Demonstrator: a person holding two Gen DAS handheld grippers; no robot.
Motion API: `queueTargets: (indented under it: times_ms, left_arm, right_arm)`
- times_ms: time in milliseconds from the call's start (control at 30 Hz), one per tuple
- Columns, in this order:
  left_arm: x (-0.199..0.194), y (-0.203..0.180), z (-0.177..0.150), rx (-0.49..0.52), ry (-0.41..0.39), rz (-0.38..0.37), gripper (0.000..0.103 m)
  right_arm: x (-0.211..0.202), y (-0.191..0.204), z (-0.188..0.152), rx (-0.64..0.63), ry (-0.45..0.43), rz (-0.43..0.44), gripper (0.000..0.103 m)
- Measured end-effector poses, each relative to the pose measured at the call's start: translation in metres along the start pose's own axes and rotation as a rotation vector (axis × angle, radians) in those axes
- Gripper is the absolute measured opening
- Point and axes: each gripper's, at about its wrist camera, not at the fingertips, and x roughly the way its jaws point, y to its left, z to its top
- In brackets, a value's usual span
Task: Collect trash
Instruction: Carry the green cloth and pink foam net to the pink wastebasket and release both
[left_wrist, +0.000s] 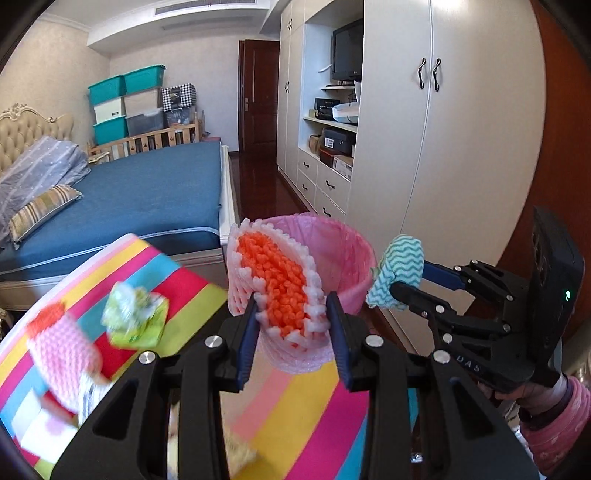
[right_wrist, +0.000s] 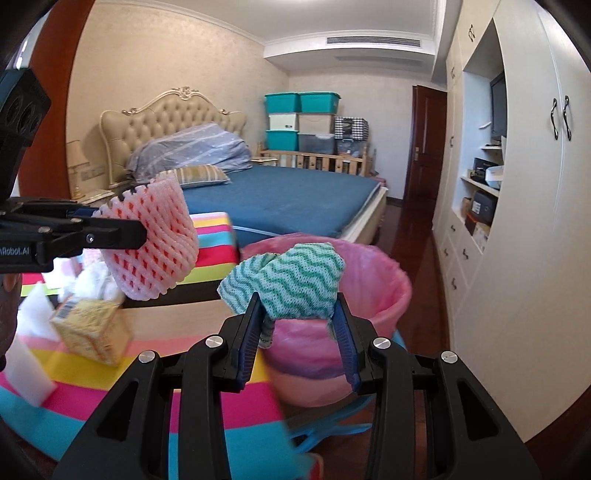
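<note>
While both grippers sit near the bin, counts left to right. On the striped table (left_wrist: 303, 413): one pink knitted piece (left_wrist: 64, 354) with an orange end, one crumpled green wrapper (left_wrist: 135, 317), both blurred. Right wrist view adds one yellow patterned box (right_wrist: 92, 332) with a barcode I can't read, plus one white foam block (right_wrist: 27, 369) at the near left.

Left gripper (left_wrist: 291, 325): jaws narrow, clamped on one foam fruit net (left_wrist: 273, 280), white-pink outside, orange inside. It is off the table, in front of the near rim of the bin. Same net shows from the side in the right wrist view (right_wrist: 155, 243), with "nRobot.AI" readable on the gripper body, cut off at the frame edge.

One bin (left_wrist: 347, 254), pink liner, standing just past the table edge, between table and wardrobe (left_wrist: 461, 147).

Right gripper (right_wrist: 299, 325): jaws narrow, pinching one teal-and-white wavy cloth (right_wrist: 291, 284), held over the near side of the bin. Left wrist view shows the same cloth (left_wrist: 399, 273) and "DAS" on the gripper body. One pink sleeve (left_wrist: 554, 421) behind it.

Background: one bed (right_wrist: 295, 195), two pillows, three teal-lidded storage boxes (right_wrist: 301, 103) in a stack with others. TV logo too small to read.
</note>
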Motion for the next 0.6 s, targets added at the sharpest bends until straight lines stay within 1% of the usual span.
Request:
queueTargets:
  times_ms: [133, 200, 267, 367, 467, 533, 567, 600]
  left_arm:
    - [0.038, 0.003, 0.026, -0.003, 0.020, -0.004, 0.035]
    - [0.053, 0.005, 0.035, -0.017, 0.032, -0.021, 0.035]
    - [0.066, 0.006, 0.044, -0.023, 0.034, -0.016, 0.035]
    - [0.083, 0.009, 0.055, -0.043, 0.038, -0.034, 0.035]
    - [0.098, 0.009, 0.064, -0.050, 0.036, -0.025, 0.037]
    - [0.108, 0.010, 0.065, -0.060, 0.035, -0.011, 0.039]
    - [0.113, 0.012, 0.065, -0.068, 0.038, 0.002, 0.050]
    - [0.117, 0.014, 0.064, -0.076, 0.042, 0.017, 0.058]
  right_arm:
    - [0.020, -0.022, 0.009, 0.008, 0.002, -0.035, 0.038]
    - [0.031, -0.034, 0.013, 0.025, 0.008, -0.033, 0.038]
    - [0.039, -0.041, 0.014, 0.039, 0.019, -0.030, 0.038]
    - [0.049, -0.046, 0.016, 0.025, 0.022, -0.037, 0.038]
    - [0.059, -0.047, 0.015, 0.026, 0.019, -0.033, 0.039]
    - [0.064, -0.050, 0.015, 0.031, 0.014, -0.033, 0.043]
    - [0.068, -0.053, 0.014, 0.032, 0.007, -0.031, 0.047]
    - [0.072, -0.055, 0.014, 0.034, 0.005, -0.028, 0.064]
